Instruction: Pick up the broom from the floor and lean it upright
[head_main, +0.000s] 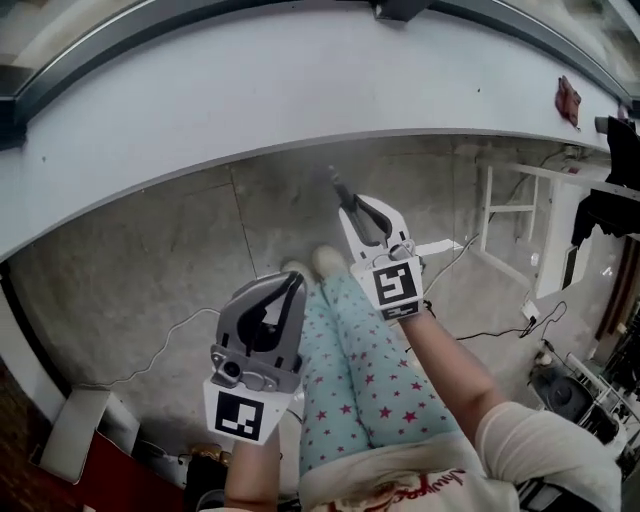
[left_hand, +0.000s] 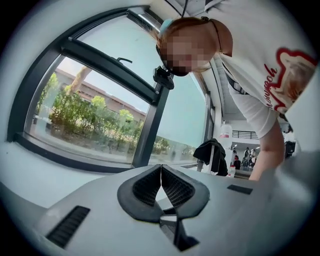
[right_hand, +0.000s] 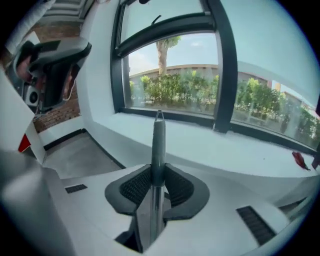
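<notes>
Only the grey pointed top end of the broom handle (head_main: 340, 187) shows in the head view, poking out past my right gripper (head_main: 352, 208), which is shut on it in front of the white ledge. In the right gripper view the handle (right_hand: 159, 135) runs straight up between the two dark pads and both press on it, so my right gripper (right_hand: 158, 172) holds it. The broom's head and the rest of the shaft are hidden. My left gripper (head_main: 291, 287) is lower and to the left, shut with nothing in it; its pads (left_hand: 150, 186) meet at the tips.
A broad white window ledge (head_main: 300, 90) runs across the far side, above a grey concrete floor (head_main: 150, 270) with a thin cable (head_main: 160, 345). A white frame (head_main: 510, 210) and dark clothes (head_main: 610, 195) stand at the right. The person's star-patterned trouser legs (head_main: 375, 385) are below the grippers.
</notes>
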